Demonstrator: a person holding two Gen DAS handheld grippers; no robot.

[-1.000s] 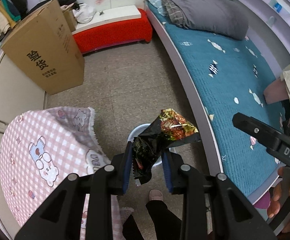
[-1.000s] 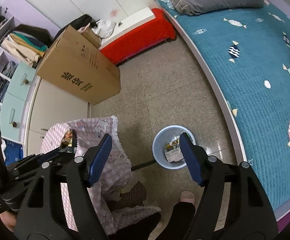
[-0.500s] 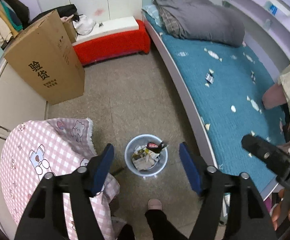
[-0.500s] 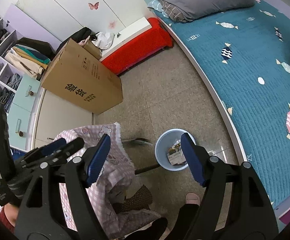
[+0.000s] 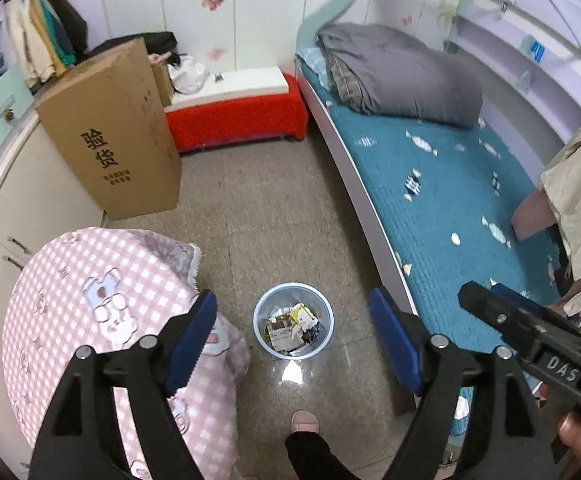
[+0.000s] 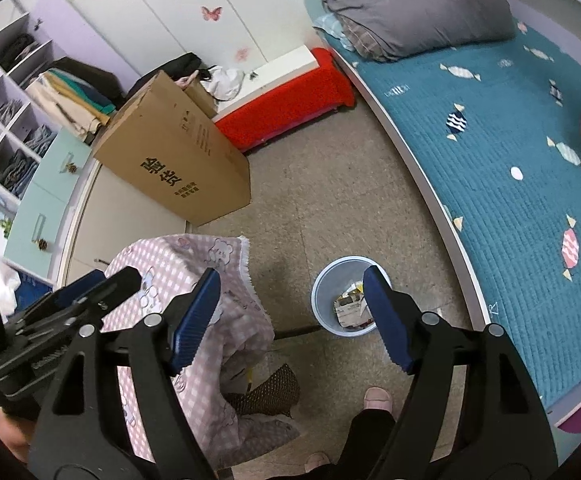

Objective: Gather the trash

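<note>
Drop step looks done: left gripper (image 5: 292,330) empty above the bin (image 5: 293,321), jaws opening wide; right gripper (image 6: 292,312) fingers spread, empty. Wrappers and paper scraps (image 5: 290,326) lie inside the bin. Next move calls for locating more trash.

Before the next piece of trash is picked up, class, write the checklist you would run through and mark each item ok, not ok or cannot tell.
1. Left gripper empty: ok, jaws opening, nothing between them.
2. Right gripper empty and open: ok.
3. Bin upright on the floor: ok.
4. Room left in the bin: ok, wrappers lie low inside.
5. Next piece of trash located: cannot tell, none shows on the pink checked cloth or the floor.
</note>
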